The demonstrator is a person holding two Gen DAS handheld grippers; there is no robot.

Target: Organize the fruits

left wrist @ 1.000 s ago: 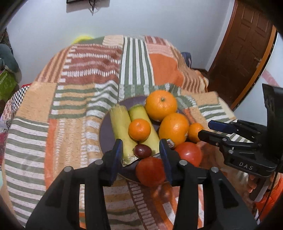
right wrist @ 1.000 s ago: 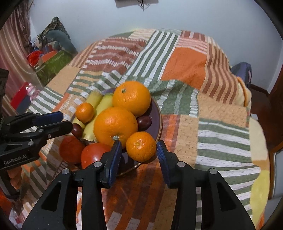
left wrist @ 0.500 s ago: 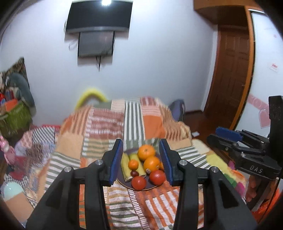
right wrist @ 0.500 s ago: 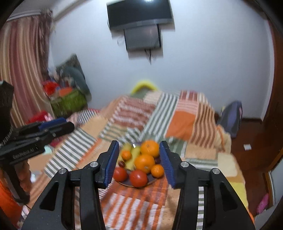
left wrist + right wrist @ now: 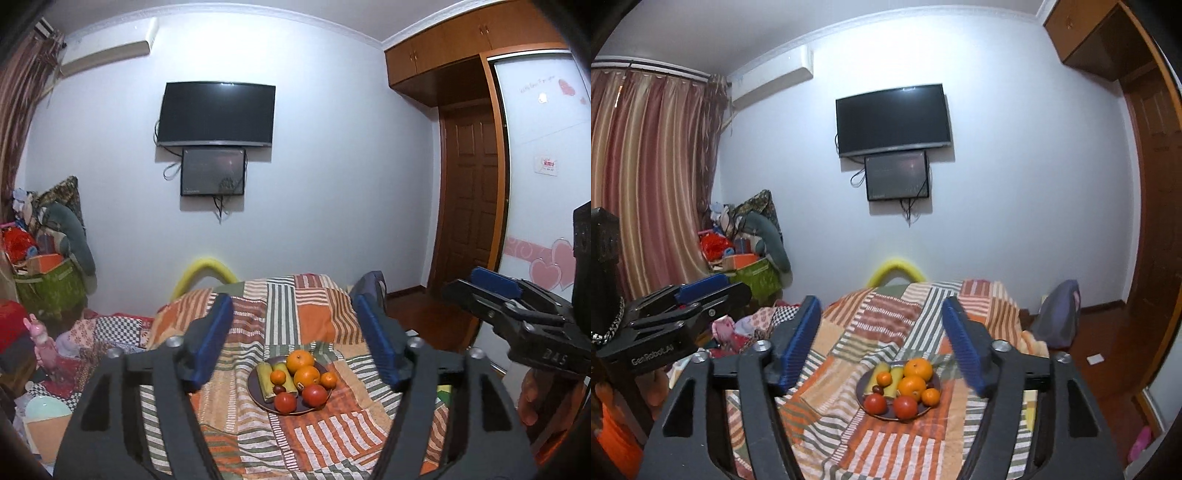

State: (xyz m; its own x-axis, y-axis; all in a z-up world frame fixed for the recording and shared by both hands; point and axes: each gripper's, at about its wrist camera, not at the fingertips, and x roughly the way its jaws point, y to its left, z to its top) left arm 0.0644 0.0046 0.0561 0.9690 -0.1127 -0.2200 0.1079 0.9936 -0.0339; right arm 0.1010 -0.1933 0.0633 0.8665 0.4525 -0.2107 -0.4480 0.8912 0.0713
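I see both grippers well back from the plate (image 5: 255, 391) of fruit on the striped bedspread (image 5: 317, 317). My left gripper (image 5: 295, 341) and right gripper (image 5: 882, 341) have just been opening; the jaws stand apart with nothing between them. The two bananas (image 5: 275, 376) lie side by side on the plate's left, long axes running away from me, beside oranges (image 5: 306, 376) and tomatoes (image 5: 315, 394).

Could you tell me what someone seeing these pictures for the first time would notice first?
Probably the dark plate heaped with oranges, tomatoes and yellow-green fruit, sitting on the patchwork striped blanket in the middle. Next, the two black tongs with blue pads, left tongs and right tongs, both open and empty in the foreground. A black television hangs on the far wall.
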